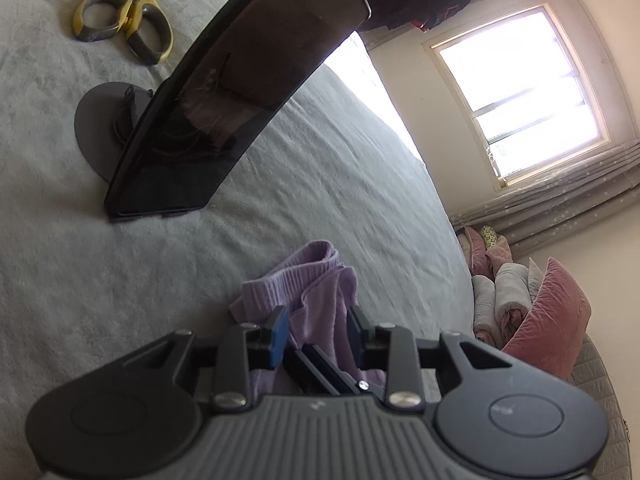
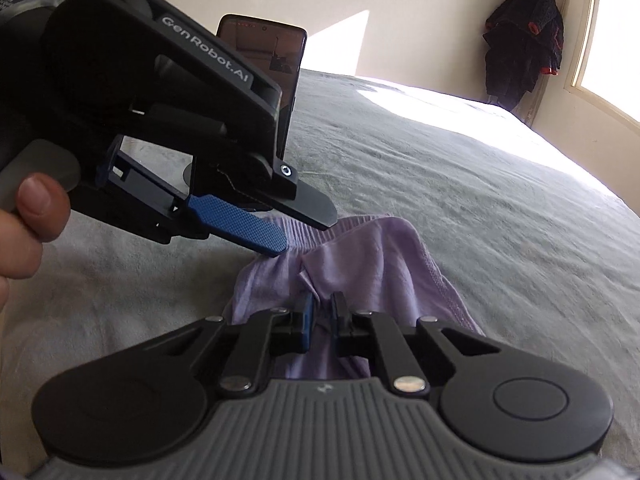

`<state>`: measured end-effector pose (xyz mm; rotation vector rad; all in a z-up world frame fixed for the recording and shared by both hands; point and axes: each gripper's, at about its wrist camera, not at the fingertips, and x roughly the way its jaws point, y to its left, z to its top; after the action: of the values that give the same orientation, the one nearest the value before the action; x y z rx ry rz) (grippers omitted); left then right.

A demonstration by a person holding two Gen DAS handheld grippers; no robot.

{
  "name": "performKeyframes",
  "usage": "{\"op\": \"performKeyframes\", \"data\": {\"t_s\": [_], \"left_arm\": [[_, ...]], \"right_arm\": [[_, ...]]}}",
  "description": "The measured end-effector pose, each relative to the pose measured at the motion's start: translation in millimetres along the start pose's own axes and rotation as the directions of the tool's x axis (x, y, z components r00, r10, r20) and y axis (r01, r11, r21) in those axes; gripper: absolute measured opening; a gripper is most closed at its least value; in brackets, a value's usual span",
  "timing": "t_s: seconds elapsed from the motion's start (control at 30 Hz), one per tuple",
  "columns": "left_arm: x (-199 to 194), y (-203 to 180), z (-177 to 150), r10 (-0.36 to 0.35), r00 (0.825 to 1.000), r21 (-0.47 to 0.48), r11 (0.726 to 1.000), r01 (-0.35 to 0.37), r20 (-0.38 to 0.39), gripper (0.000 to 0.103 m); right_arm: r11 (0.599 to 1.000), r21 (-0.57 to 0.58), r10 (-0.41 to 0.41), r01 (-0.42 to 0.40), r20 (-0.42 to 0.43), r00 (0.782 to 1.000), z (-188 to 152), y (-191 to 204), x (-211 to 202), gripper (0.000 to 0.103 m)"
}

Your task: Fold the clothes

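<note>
Blown-out window glare, fisheye-warped edges

free: bare bedspread right of and beyond garment | blocked: phone on stand just past garment; scissors behind stand | crowding: left gripper over garment's far edge, near right gripper

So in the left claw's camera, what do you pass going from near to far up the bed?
Left claw → purple cloth → black phone on its stand → yellow scissors.
</note>
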<state>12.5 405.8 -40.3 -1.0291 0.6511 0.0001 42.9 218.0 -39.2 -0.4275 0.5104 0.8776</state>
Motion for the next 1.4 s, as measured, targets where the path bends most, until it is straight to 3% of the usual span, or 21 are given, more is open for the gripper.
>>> {"op": "performKeyframes", "data": {"t_s": [0.17,0.3,0.4,0.43,0.47,0.7,0.83,0.93,1.03,1.13,1.4], "left_arm": [[4,0,0,-0.014,1.0,0.008,1.0,0.014,-0.023,0.04],[6,-2,-1,-0.01,1.0,0.011,1.0,0.011,-0.026,0.04],[7,-3,-1,0.003,1.0,0.006,1.0,-0.003,-0.023,0.04],[7,-3,-1,0.013,1.0,0.009,1.0,-0.013,-0.018,0.04],[7,-3,-2,0.026,1.0,0.014,1.0,-0.026,-0.014,0.04],[7,3,1,0.045,0.999,0.009,0.999,-0.044,-0.014,0.04],[9,9,4,0.022,0.999,-0.031,0.999,-0.023,-0.023,0.04],[10,11,5,0.015,1.0,-0.042,0.999,-0.016,-0.025,0.04],[11,10,5,0.019,0.999,-0.033,0.999,-0.02,-0.027,0.04],[10,10,6,0.002,1.0,-0.04,0.999,-0.003,-0.027,0.04],[1,9,6,-0.049,0.999,-0.037,0.998,0.049,0.015,0.04]], "right_arm": [[0.984,0.163,0.069,-0.073,0.03,0.997,1,-19,-9,0.0],[0.96,0.259,0.103,-0.111,0.046,0.994,3,-33,-11,0.0],[0.967,0.238,0.083,-0.088,0.032,0.996,4,-32,-9,0.003],[0.969,0.233,0.081,-0.085,0.027,0.996,4,-31,-8,0.014],[0.971,0.226,0.08,-0.083,0.02,0.997,4,-29,-8,0.016],[0.979,0.185,0.086,-0.083,-0.01,0.996,8,-18,6,0.018],[0.984,0.159,0.088,-0.086,-0.005,0.996,11,-15,10,0.033],[0.987,0.146,0.07,-0.071,0.007,0.998,12,-13,14,0.033],[0.984,0.165,0.059,-0.06,0.011,0.998,11,-16,19,0.013],[0.957,0.272,0.094,-0.1,0.035,0.995,8,-30,17,0.005],[0.809,0.528,0.221,-0.257,0.133,0.966,9,-61,6,0.005]]}}
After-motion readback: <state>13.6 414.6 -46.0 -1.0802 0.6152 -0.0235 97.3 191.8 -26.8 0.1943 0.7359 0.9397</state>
